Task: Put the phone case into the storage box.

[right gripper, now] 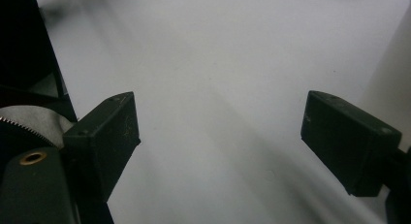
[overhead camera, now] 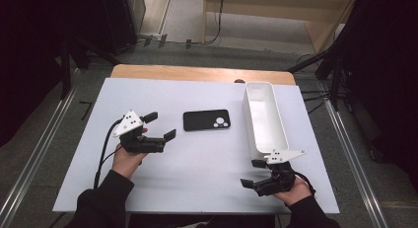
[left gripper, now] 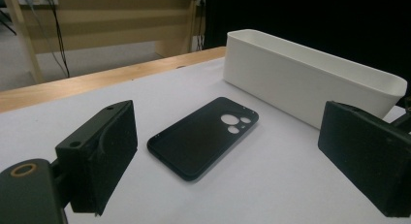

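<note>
I had the left gripper (overhead camera: 161,125) spread wide and empty, just left of the black phone case (overhead camera: 207,120), which lay flat and camera-holes up on the white table (overhead camera: 197,173), between that gripper and the white bin (overhead camera: 265,120). The right gripper (overhead camera: 254,173) hung open too, holding nothing, near the bin's near end. My worry was the case's thinness: jaws arriving too high would skid over it and shove it toward the bin, and a grip on one soft edge might let it flex and slip out.
</note>
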`<state>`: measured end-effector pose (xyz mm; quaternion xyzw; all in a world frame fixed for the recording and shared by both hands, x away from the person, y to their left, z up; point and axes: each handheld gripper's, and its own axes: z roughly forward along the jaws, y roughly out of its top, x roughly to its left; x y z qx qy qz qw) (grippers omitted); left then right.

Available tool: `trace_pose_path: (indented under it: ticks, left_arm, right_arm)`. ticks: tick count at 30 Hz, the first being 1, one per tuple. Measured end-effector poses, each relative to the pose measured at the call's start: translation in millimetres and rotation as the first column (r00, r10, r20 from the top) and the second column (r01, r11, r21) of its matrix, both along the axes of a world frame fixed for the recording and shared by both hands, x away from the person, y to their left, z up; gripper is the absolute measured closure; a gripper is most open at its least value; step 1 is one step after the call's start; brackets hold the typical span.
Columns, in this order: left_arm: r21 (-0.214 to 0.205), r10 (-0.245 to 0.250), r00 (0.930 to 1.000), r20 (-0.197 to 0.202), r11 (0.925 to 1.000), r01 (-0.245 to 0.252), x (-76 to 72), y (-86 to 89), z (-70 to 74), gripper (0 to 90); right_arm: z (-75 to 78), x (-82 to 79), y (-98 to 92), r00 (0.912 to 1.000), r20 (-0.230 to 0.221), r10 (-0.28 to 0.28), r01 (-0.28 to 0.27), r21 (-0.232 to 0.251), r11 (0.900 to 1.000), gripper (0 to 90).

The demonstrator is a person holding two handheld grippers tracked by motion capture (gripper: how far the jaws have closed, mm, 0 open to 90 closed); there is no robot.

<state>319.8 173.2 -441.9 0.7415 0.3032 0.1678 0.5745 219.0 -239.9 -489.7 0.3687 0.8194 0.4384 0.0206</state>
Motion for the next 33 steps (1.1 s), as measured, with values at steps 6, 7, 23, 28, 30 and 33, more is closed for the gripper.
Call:
trace_pose_path:
  ticks: [6, 7, 23, 28, 30, 33]
  left_arm:
    - [0.021, -0.007, 0.9998, 0.018, 0.9998, 0.006, 10.8, -12.6, -2.2, 6.8]
    - [0.021, -0.007, 0.9998, 0.018, 0.9998, 0.006, 10.8, -12.6, -2.2, 6.8]
    - [0.029, 0.005, 0.9996, 0.028, 0.9996, -0.006, 41.7, -34.5, -6.2, 12.7]
    - [0.038, 0.001, 0.9996, 0.029, 0.9993, -0.002, 52.5, -43.3, -7.1, 12.7]
    - [0.041, -0.003, 0.9994, 0.035, 0.9992, 0.001, 55.9, -47.6, -8.6, 12.7]
    - [0.056, -0.007, 0.9996, 0.027, 0.9984, 0.005, 61.7, -55.6, -12.2, 12.8]
  right_arm:
    - [0.3, -0.3, 0.0, 1.0000, 0.000, 0.001, -0.001, 0.002, 1.0000, 12.3]
    - [0.3, -0.3, 0.0, 1.0000, 0.000, 0.001, -0.001, 0.002, 1.0000, 12.3]
    - [0.8, -1.4, 0.1, 1.0000, 0.001, 0.002, -0.002, 0.005, 1.0000, 12.3]
    - [0.0, -1.7, 2.0, 1.0000, 0.003, 0.009, -0.009, 0.004, 1.0000, 12.3]
    - [0.0, -2.5, 2.2, 0.9999, -0.002, 0.010, -0.010, 0.005, 0.9999, 12.3]
    - [-0.1, -3.4, 1.6, 1.0000, 0.002, 0.005, -0.005, 0.005, 1.0000, 12.3]
